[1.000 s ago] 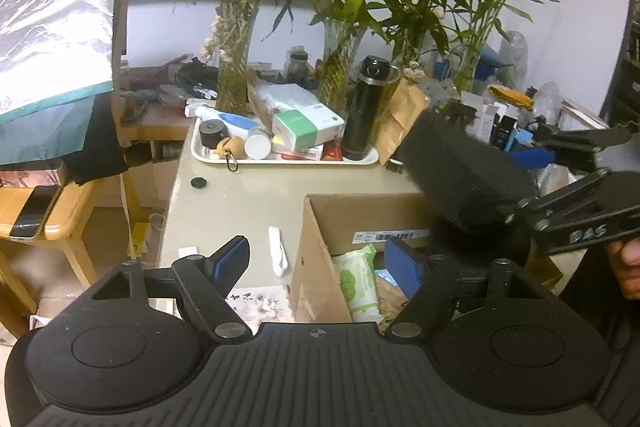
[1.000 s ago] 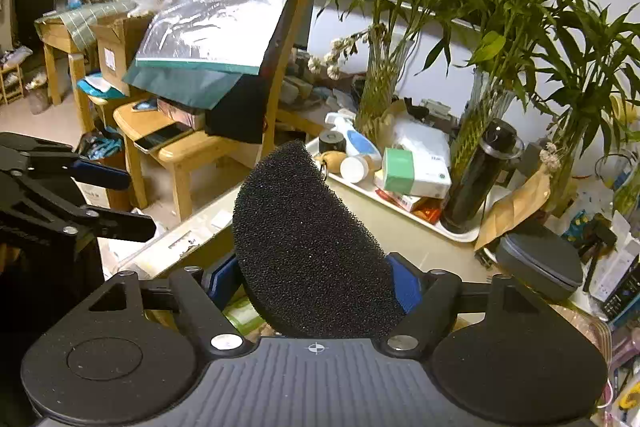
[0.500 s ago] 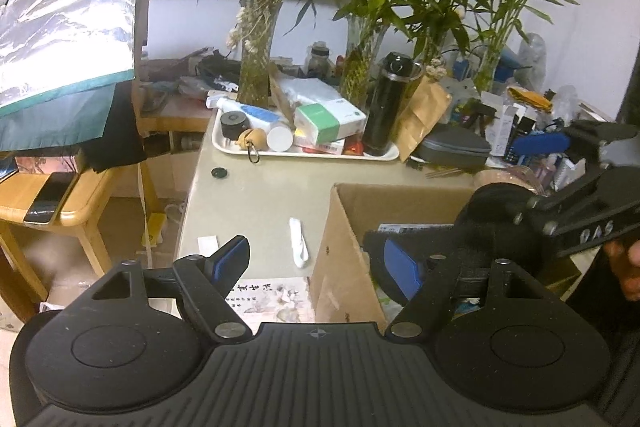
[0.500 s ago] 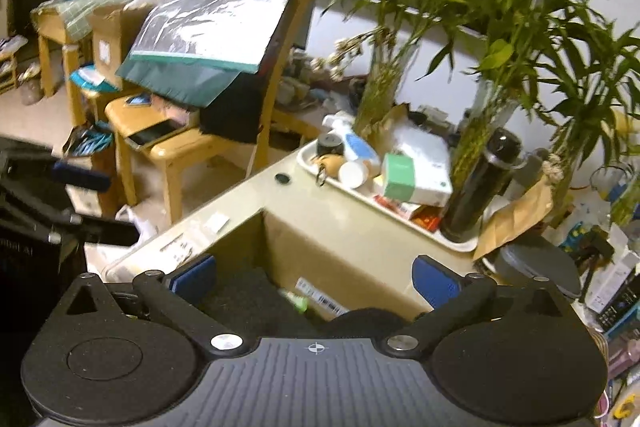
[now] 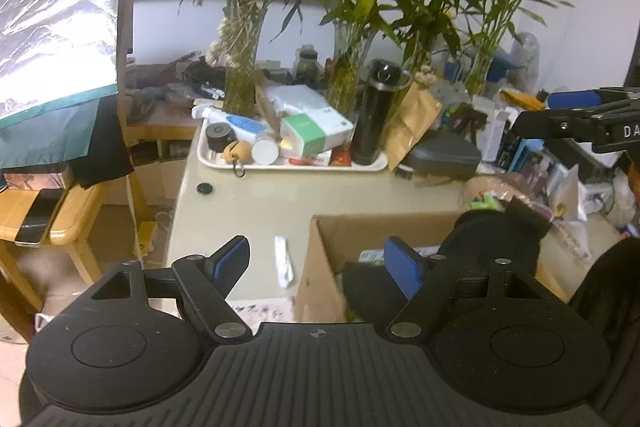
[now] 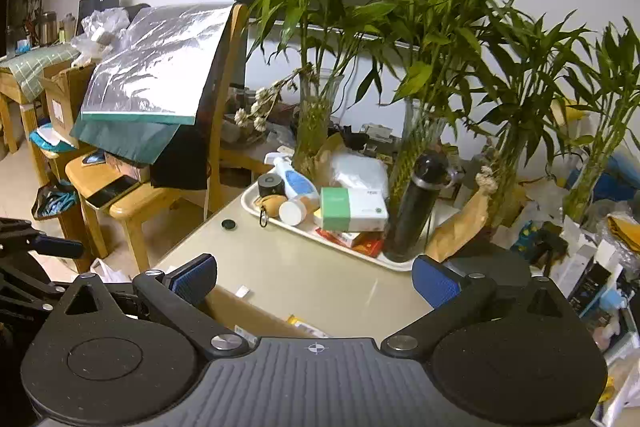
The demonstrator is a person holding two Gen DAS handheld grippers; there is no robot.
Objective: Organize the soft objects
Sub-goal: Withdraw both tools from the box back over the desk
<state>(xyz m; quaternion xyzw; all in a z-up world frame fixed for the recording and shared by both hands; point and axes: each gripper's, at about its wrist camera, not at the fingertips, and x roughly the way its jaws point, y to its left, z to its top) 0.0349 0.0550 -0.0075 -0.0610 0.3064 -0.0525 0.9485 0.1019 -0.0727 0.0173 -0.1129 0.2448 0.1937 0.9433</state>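
Both tongs are spread wide and hold nothing: the left tongs (image 5: 320, 263) hang over the near edge of the cardboard box (image 5: 316, 267), and the right tongs (image 6: 314, 279) hover above the worktop (image 6: 320, 279). The black foam sponge (image 5: 496, 239) sits in the box (partly hidden behind a blue finger pad (image 5: 402, 267)). Beyond stands a cluttered white tray (image 5: 296, 165).

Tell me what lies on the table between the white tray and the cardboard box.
In the left wrist view, mostly bare tabletop separates the white tray from the cardboard box; only a small black disc sits off left.
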